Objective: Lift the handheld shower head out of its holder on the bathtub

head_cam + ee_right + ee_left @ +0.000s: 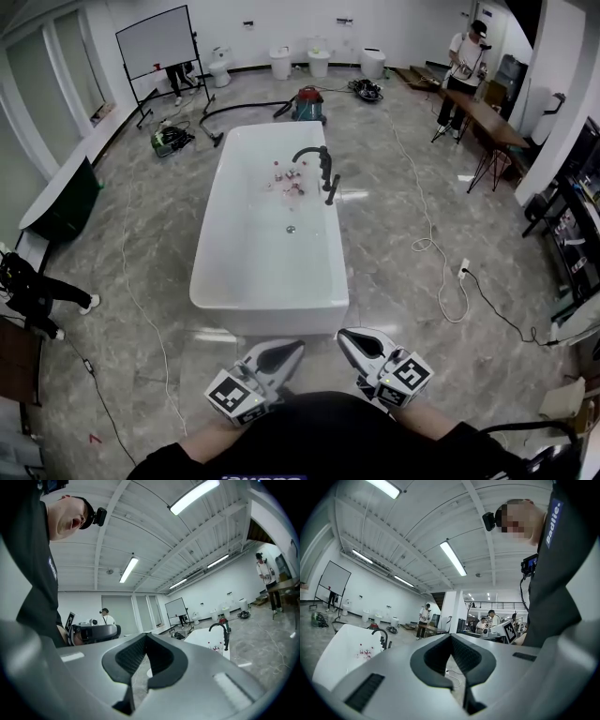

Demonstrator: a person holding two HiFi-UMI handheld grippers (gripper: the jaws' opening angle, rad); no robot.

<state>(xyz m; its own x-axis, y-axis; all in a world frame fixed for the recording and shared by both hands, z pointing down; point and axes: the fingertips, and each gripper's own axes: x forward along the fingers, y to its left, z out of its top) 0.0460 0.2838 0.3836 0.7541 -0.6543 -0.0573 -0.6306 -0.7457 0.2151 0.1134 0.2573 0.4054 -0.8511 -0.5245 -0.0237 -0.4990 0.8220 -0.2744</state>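
Note:
A white freestanding bathtub stands in the middle of the marble floor. On its right rim is a black curved faucet, and just nearer me the black handheld shower head sits upright in its holder. Both grippers are low in the head view, well short of the tub's near end. My left gripper and my right gripper are both shut with nothing between the pads. The left gripper view shows its closed tips with the tub far left. The right gripper view shows its closed tips and the faucet.
Several small bottles lie inside the tub. A red vacuum with a hose sits beyond its far end. Cables run over the floor to the right. A whiteboard, toilets, a table and people stand around the room.

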